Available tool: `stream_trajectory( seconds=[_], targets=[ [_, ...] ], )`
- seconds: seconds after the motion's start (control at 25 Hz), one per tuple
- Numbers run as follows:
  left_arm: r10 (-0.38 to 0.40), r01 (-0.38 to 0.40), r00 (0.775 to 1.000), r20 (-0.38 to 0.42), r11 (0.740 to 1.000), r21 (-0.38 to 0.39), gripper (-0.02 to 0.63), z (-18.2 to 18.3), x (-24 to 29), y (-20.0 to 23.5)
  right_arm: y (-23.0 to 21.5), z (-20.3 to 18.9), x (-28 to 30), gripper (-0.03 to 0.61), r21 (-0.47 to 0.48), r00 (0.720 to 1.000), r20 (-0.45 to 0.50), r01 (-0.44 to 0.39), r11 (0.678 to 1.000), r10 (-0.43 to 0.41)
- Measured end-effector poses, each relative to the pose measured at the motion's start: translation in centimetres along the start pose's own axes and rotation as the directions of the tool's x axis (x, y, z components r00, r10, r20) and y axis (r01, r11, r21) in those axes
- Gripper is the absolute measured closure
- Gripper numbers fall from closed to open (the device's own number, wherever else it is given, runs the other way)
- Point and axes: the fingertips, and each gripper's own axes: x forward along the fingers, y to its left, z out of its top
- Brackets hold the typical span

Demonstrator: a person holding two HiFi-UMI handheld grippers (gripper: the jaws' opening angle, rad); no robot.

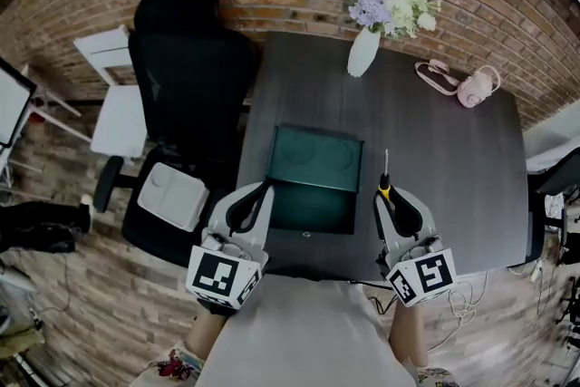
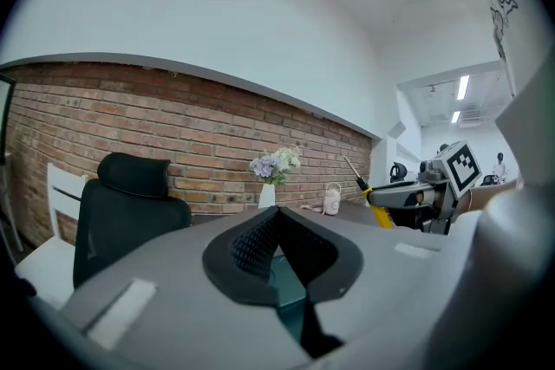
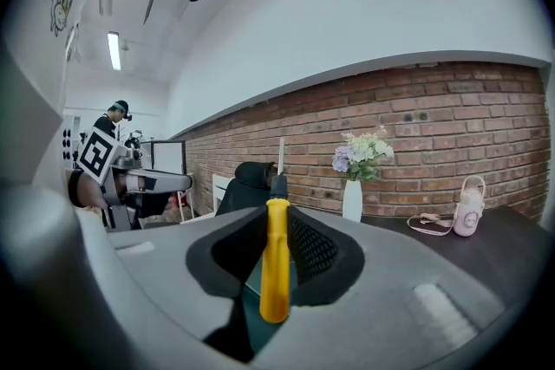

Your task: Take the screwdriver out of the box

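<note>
Right of the open dark-green box (image 1: 310, 206), over bare dark table (image 1: 444, 168), the right claw (image 1: 386, 193) grips a smooth yellow-handled screwdriver (image 3: 276, 256); left claw (image 1: 266, 188) closed, empty.

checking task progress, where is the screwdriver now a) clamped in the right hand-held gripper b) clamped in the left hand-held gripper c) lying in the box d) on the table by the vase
a: the right gripper view shows the yellow-handled screwdriver pinched between the pads of the right hand-held gripper, shaft pointing up.
</note>
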Motion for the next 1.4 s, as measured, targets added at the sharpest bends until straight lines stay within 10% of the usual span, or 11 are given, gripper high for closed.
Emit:
stream_trajectory(
  seconds=[1.4],
  targets=[
    [0.005,-0.005,1.0,-0.023,1.0,-0.003,0.614,-0.9,0.1,1.1,0.5,-0.7,0.8,0.503,-0.013,0.999,-0.035,-0.004,1.0,0.004]
  ],
)
